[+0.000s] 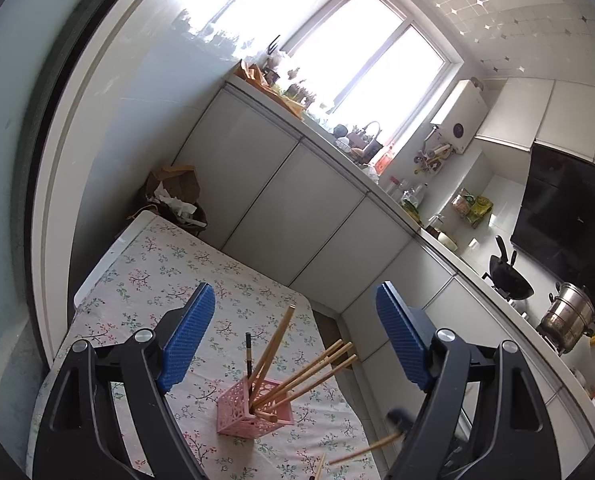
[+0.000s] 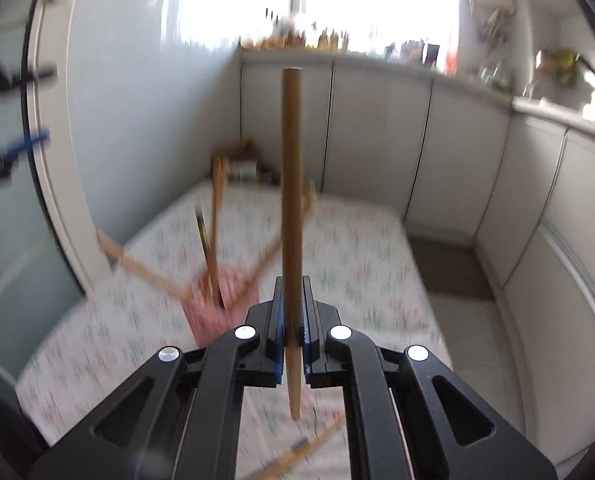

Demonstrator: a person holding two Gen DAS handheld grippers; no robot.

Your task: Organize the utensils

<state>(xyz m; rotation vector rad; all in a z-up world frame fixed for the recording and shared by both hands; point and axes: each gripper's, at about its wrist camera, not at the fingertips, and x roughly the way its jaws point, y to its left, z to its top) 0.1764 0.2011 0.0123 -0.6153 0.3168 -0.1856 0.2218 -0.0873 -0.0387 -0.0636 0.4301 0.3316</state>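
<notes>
Right gripper (image 2: pixel 291 300) clamps a chopstick (image 2: pixel 290 200) (upright); left gripper (image 1: pixel 295 332) gapes above the holder (image 1: pixel 239 408).

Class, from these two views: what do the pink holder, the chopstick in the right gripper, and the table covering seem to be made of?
Pink holder: probably moulded plastic, matt, with cut-out lattice walls.
Chopstick: looks like bamboo or wood, plain tan, unpainted.
Table covering: likely printed fabric, floral pattern, slightly rumpled.

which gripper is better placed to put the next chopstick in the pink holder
Right. The right gripper is already shut on a wooden chopstick, with the pink perforated holder just ahead; the left gripper is open and empty.
</notes>
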